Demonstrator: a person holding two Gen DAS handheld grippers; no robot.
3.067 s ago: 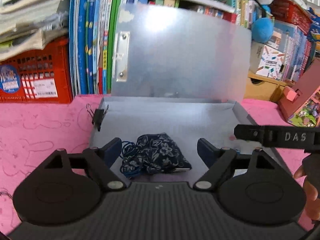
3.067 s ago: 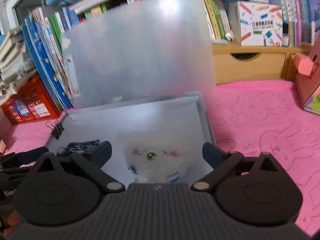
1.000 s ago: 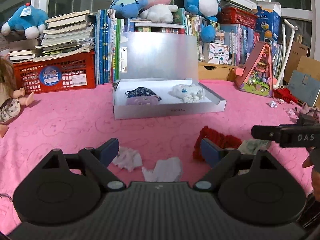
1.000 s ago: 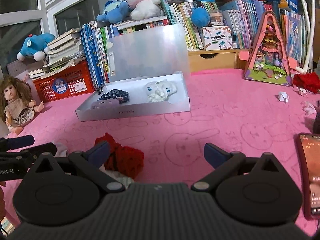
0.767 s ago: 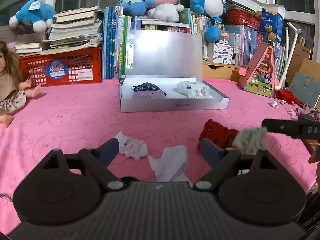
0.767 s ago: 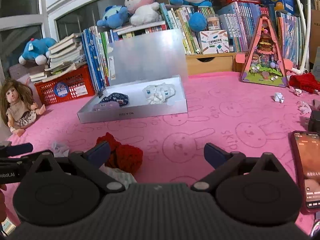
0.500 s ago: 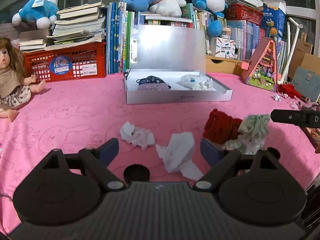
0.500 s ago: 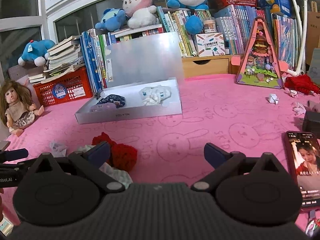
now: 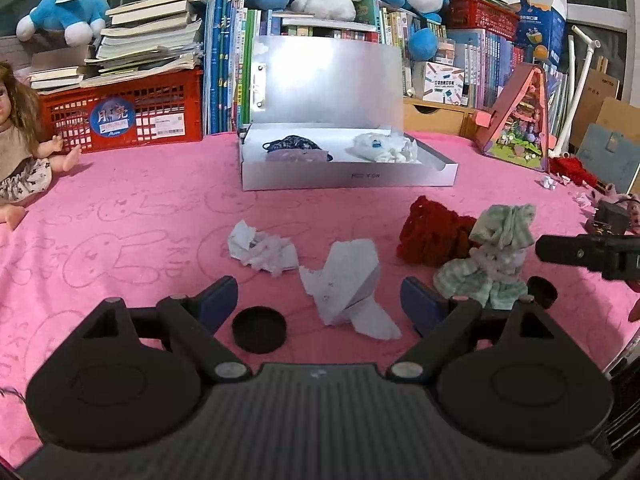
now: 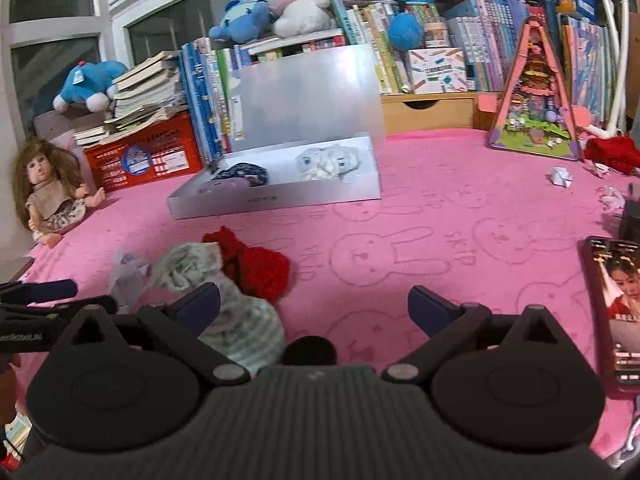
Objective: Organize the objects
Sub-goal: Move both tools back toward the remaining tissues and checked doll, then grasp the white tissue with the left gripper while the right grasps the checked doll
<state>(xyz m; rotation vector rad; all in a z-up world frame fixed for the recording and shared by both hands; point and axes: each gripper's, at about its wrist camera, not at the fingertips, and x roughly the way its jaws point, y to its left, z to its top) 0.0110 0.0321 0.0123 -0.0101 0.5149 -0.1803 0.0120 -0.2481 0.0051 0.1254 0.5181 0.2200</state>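
In front of the open silver box (image 9: 348, 176), on the pink rabbit-print blanket (image 9: 120, 216), I see the loose things that belong to this job. My left hand-held gripper (image 9: 318, 300) hangs low over the blanket with its jaws spread wide and nothing between the pads; a crumpled white sheet of paper (image 9: 348, 284) lies just ahead of it, between the fingers' line, and a round black cap (image 9: 259, 329) sits near its left finger. A smaller wad of white paper (image 9: 262, 249) lies nearer the box. To the right of that paper, a red knitted piece (image 9: 434, 232) rests against a pale green striped doll garment (image 9: 496, 256).

My right hand-held gripper (image 10: 314, 304) is likewise wide apart and empty, its left finger over the same green garment (image 10: 224, 300), with the red knit (image 10: 256, 260) just beyond. A second black cap (image 10: 310, 350) lies between its fingers.

Inside the box lie a dark blue floral pouch (image 9: 292, 143) on the left and a white plush toy (image 9: 384, 147) on the right. A phone (image 10: 616, 312) lies far right of the box.
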